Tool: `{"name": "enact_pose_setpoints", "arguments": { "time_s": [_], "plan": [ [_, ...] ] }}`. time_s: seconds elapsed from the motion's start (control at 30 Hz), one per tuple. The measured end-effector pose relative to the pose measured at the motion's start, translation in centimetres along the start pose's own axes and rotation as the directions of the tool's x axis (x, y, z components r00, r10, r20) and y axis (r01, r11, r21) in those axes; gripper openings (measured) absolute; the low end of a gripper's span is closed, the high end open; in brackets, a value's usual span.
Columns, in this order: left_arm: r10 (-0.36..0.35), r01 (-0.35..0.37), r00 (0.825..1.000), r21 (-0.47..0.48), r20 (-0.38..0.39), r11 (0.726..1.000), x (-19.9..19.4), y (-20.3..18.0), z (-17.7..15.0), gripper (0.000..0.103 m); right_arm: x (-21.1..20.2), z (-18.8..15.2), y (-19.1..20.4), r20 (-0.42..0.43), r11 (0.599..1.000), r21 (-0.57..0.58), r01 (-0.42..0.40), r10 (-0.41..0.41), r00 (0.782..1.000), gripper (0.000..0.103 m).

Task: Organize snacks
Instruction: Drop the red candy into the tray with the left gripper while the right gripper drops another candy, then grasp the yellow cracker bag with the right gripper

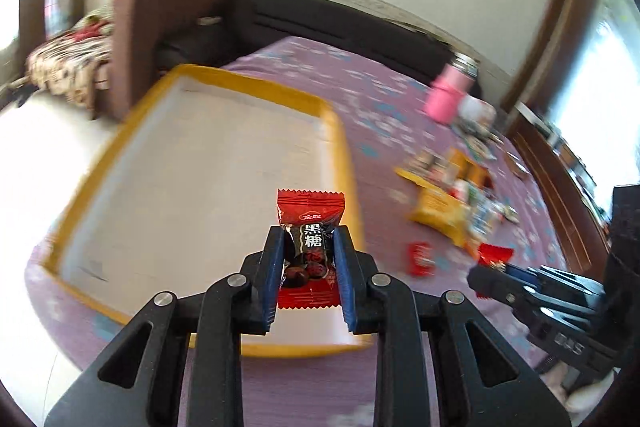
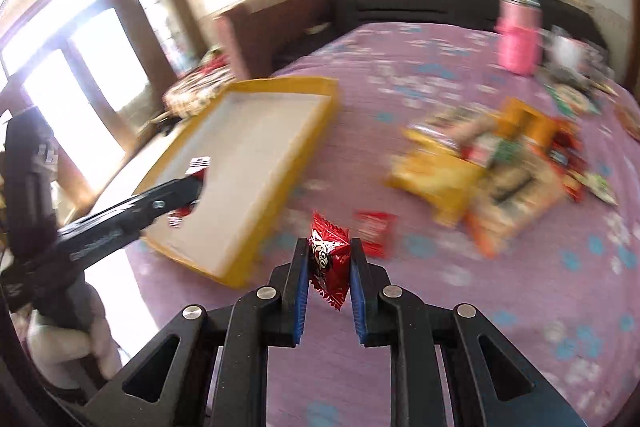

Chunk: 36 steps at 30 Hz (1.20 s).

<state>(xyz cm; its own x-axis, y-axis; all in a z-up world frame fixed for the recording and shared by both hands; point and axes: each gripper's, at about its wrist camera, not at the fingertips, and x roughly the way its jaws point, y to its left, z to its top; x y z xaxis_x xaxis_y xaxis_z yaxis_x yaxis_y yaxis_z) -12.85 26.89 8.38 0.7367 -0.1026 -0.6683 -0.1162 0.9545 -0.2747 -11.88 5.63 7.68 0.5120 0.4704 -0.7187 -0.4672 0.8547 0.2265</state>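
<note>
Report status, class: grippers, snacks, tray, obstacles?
Left gripper shut on red candy, over tray. Right gripper shut on red packet. Nothing blocking.

1 yellow tray (image 1: 340,131), 1 pink bottle (image 1: 446,97), 2 held candies, 1 loose candy (image 1: 420,259).

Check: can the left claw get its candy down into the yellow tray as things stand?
Probably yes. The left claw holds its candy over the yellow tray, whose visible white floor looks bare.
</note>
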Motion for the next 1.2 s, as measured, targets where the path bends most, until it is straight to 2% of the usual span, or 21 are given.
{"name": "enact_pose_setpoints", "arguments": {
  "time_s": [0.13, 0.27, 0.57, 0.7, 0.8, 0.83, 0.97, 1.03, 1.2],
  "plan": [
    [0.064, -0.064, 0.998, -0.015, -0.019, 0.998, 1.1, 3.6, 0.5, 0.023, 3.4, 2.0, 4.5, -0.046, 0.996, -0.054, -0.075, 0.073, 0.996, 0.018],
    [0.081, -0.083, 0.995, -0.040, -0.049, 0.996, 2.5, 5.7, 0.4, 0.023, 8.0, 2.9, 7.8, -0.123, 0.991, -0.061, -0.121, 0.112, 0.986, 0.018],
    [0.076, -0.084, 0.994, -0.101, -0.078, 0.991, 3.8, 8.3, 0.3, 0.023, 13.5, 2.8, 9.9, -0.208, 0.990, -0.067, -0.124, 0.108, 0.972, 0.018],
    [0.050, -0.060, 0.995, -0.128, -0.084, 0.990, 3.5, 8.6, 0.2, 0.024, 13.8, 2.6, 9.9, -0.202, 0.988, -0.056, -0.145, 0.131, 0.971, 0.024],
    [0.028, -0.038, 0.997, -0.149, -0.069, 0.988, 2.7, 8.5, 0.5, 0.026, 13.0, 2.8, 9.8, -0.175, 0.985, -0.053, -0.166, 0.155, 0.972, 0.038],
    [0.020, -0.030, 0.998, -0.155, -0.061, 0.987, 2.4, 8.3, 0.6, 0.027, 12.4, 2.7, 9.8, -0.160, 0.984, -0.055, -0.168, 0.158, 0.974, 0.040],
    [-0.021, 0.018, 1.000, -0.163, -0.017, 0.986, 0.7, 7.0, 0.7, 0.036, 9.3, 2.9, 7.2, -0.083, 0.986, -0.029, -0.165, 0.162, 0.983, 0.045],
    [-0.049, 0.049, 0.999, -0.147, 0.002, 0.988, -0.1, 5.7, 0.8, 0.045, 7.8, 2.7, 5.2, -0.054, 0.988, 0.006, -0.154, 0.154, 0.987, 0.047],
    [-0.122, 0.122, 0.993, -0.077, 0.007, 0.990, -0.4, 1.4, 0.9, 0.050, 3.4, 1.5, -4.0, 0.007, 0.987, 0.149, -0.062, 0.062, 0.998, 0.049]
  ]
}}
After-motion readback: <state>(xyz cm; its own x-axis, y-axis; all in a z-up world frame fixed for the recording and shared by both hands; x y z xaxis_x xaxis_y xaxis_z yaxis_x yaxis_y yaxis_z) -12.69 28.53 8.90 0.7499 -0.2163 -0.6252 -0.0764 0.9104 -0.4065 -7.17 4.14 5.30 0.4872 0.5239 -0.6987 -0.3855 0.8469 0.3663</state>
